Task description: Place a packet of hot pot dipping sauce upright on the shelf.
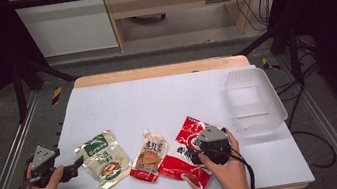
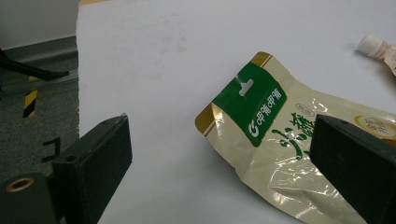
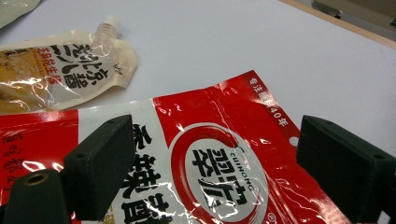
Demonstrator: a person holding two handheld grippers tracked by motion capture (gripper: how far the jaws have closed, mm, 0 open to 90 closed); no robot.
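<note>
Near the front edge of the white table [image 1: 166,95], three food pouches are lying flat in a row. Sitting under the right gripper [image 1: 196,152] is the red pouch [image 1: 186,160], glossy and crinkled, with a white band, bold black characters and a round red-ringed emblem; in the right gripper view the red pouch [image 3: 224,158] is spreading out below the two black jaws, which are standing wide apart above it and are not pinching it. Just beside it, to the left, the small spouted pouch [image 1: 149,156] is lying with its white cap pointing away from the person, its pale front showing a picture of food and a red bottom edge. Further left, the cream pouch [image 1: 103,160] with a green top panel and gold corners is resting tilted, near the left gripper [image 1: 77,166]. From the left gripper view, the cream pouch [image 2: 280,154] is reaching under the right-hand jaw, and the jaws are spread with nothing between them. At the far right of the table, a clear plastic tub [image 1: 254,102] is standing well apart from the pouches
</note>
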